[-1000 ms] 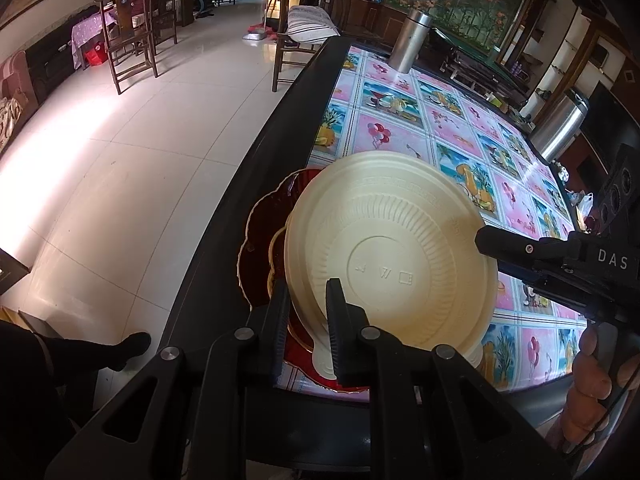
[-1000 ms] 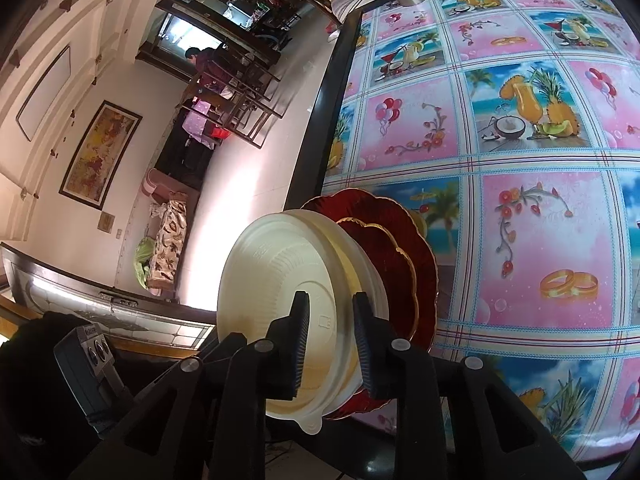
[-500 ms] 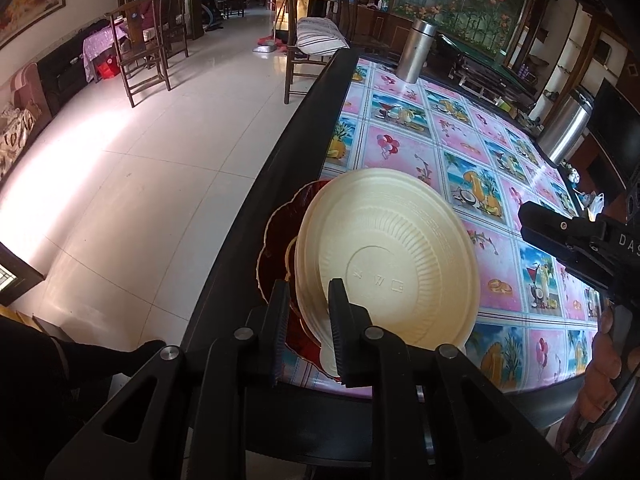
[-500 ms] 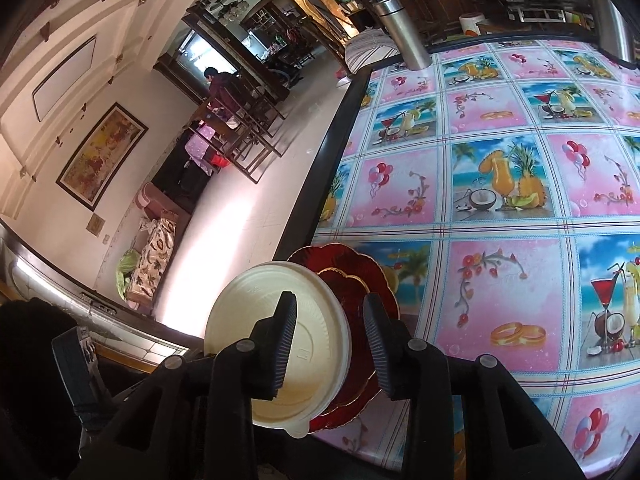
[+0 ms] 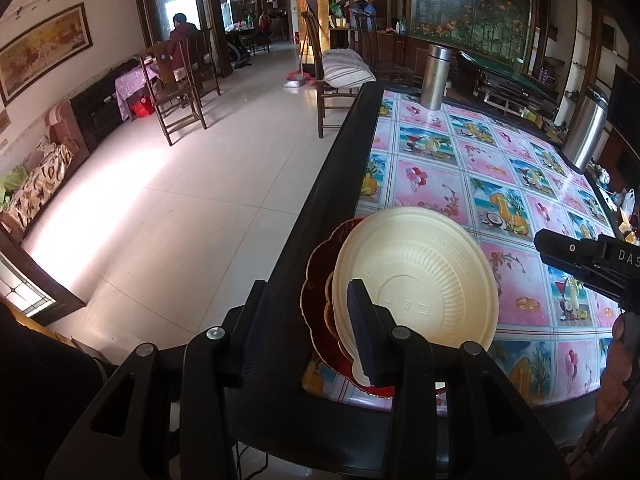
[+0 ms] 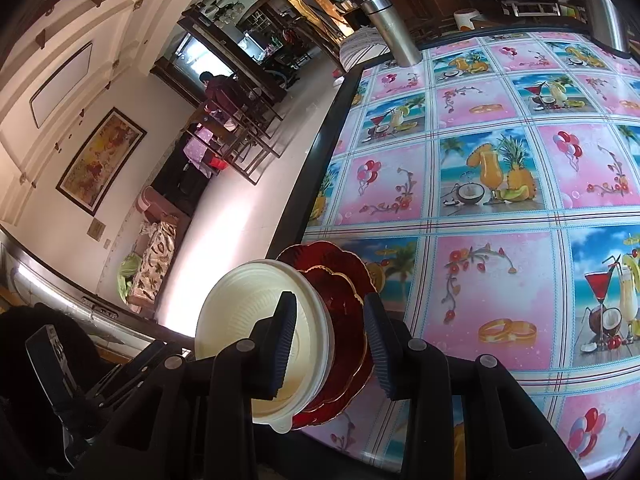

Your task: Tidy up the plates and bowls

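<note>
A cream bowl (image 5: 420, 280) lies upside down on a stack of red scalloped plates (image 5: 318, 292) with gold rims at the table's near left corner. My left gripper (image 5: 308, 324) is open, its fingers spread wide around the near edge of the stack. In the right wrist view the cream bowl (image 6: 256, 320) and the red plates (image 6: 344, 320) sit between the fingers of my right gripper (image 6: 332, 344), which is open. The right gripper also shows in the left wrist view (image 5: 588, 264) at the right.
The table (image 5: 500, 200) has a pink and blue picture cloth and a dark rim (image 5: 340, 168). Two steel flasks (image 5: 436, 76) (image 5: 586, 132) stand at its far side. Chairs (image 5: 176, 80) and a seated person (image 5: 182, 38) are across the tiled floor.
My left gripper has opened wide, letting go of the stack. My right gripper has opened further and pulled back. Both have drawn away from the table a little.
</note>
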Demonstrator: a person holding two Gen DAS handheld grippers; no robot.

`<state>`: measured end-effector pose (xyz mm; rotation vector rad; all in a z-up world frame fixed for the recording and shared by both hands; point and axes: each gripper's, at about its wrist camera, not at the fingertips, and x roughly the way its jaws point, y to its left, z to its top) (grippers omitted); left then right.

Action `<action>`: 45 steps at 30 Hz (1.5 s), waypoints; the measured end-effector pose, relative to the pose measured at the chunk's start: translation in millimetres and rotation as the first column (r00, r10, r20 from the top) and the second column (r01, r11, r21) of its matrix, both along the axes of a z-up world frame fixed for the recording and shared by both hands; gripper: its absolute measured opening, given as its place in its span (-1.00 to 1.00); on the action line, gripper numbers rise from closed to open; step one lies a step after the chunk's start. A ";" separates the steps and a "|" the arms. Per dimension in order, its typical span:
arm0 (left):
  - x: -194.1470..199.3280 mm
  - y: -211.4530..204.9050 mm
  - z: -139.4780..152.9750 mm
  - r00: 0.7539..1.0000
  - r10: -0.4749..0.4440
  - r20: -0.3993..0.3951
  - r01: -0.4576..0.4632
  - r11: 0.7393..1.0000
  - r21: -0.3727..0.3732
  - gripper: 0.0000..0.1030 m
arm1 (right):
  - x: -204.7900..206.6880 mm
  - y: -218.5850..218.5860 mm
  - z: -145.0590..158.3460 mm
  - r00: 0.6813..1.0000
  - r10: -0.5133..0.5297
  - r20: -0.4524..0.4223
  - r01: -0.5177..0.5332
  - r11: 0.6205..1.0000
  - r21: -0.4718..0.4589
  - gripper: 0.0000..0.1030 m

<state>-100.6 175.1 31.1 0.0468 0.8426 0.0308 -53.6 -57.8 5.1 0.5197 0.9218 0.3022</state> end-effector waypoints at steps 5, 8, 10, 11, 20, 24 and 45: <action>-8.3 -10.4 12.3 0.997 -0.003 0.076 0.001 0.999 0.032 -0.19 | -5.7 -4.5 -0.6 1.000 0.007 0.022 -0.006 1.000 -0.005 -0.27; -11.9 -18.7 18.2 0.994 -0.023 0.108 0.019 0.999 0.036 -0.04 | -9.8 -8.7 -0.8 1.000 0.006 0.031 -0.006 1.000 -0.010 -0.27; -13.5 -25.2 20.5 0.992 -0.034 0.119 0.030 0.999 0.042 -0.02 | -12.1 -11.7 -0.9 0.999 0.004 0.033 -0.004 1.000 -0.011 -0.27; -14.3 -28.2 21.7 0.991 -0.042 0.124 0.037 0.999 0.039 -0.02 | -13.5 -13.2 -0.9 0.999 0.003 0.036 -0.003 1.000 -0.011 -0.27; -21.8 -55.4 26.8 0.985 -0.080 0.155 0.078 0.997 0.021 0.17 | -29.7 -31.9 0.0 0.998 -0.012 0.060 0.011 1.000 0.003 -0.27; -24.4 -66.6 26.5 0.983 -0.096 0.154 0.094 0.995 0.019 0.17 | -35.7 -40.2 1.1 0.997 -0.022 0.072 0.021 1.000 0.015 -0.27; -39.0 -84.8 22.2 0.974 -0.052 0.223 0.068 0.996 -0.062 0.51 | -89.6 -35.5 17.1 0.929 0.023 0.369 0.016 0.995 -0.101 -0.27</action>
